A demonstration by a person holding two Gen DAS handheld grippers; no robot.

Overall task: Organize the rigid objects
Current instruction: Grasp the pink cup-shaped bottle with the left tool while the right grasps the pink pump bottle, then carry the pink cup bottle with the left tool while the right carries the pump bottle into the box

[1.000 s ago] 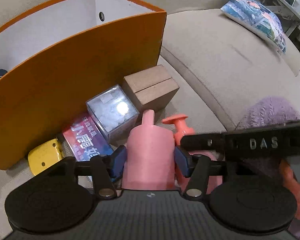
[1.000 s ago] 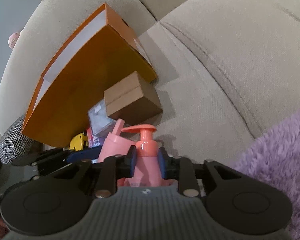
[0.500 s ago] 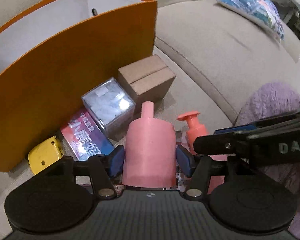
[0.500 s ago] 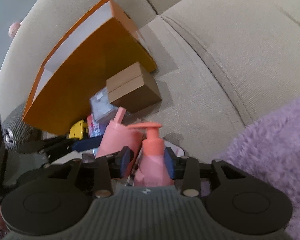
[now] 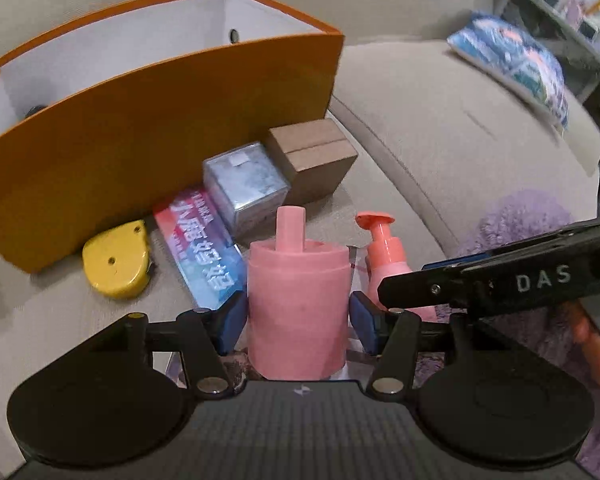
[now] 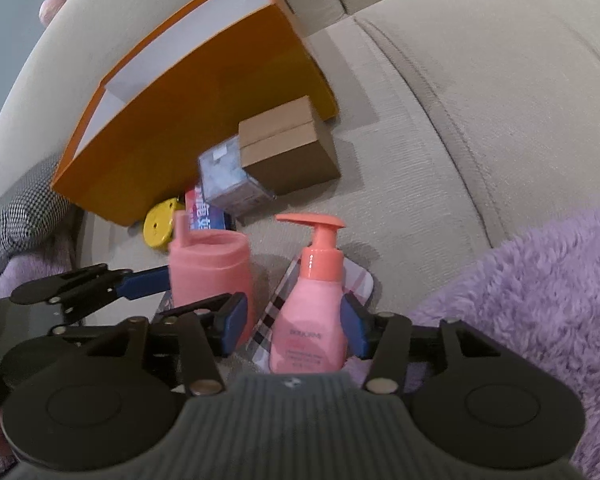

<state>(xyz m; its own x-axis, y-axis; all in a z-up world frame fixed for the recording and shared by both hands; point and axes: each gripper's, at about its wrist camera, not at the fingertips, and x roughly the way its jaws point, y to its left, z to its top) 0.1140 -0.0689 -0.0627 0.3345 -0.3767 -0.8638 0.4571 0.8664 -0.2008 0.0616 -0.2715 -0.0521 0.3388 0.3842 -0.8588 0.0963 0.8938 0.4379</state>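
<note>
A pink cup with a spout (image 5: 296,304) stands between the blue pads of my left gripper (image 5: 296,320), which is shut on it. In the right wrist view this cup (image 6: 210,272) is left of a pink pump bottle (image 6: 312,312). The bottle stands upright on a plaid flat item (image 6: 278,300). My right gripper (image 6: 294,320) straddles the bottle with its jaws opening. Its left pad is clear of the bottle, and the right pad is close beside it. An orange box (image 5: 160,128) with a white inside stands behind, open at the top.
Along the orange box's front lie a brown cardboard box (image 5: 312,156), a clear cube box (image 5: 244,184), a colourful flat pack (image 5: 204,248) and a yellow tape measure (image 5: 116,260). A purple fluffy blanket (image 6: 520,280) is at the right. All sit on a beige sofa (image 6: 480,100).
The right gripper's jaws have spread off the pump bottle, which now stands free on the plaid item. The left gripper has carried the pink cup leftward, away from the bottle.
</note>
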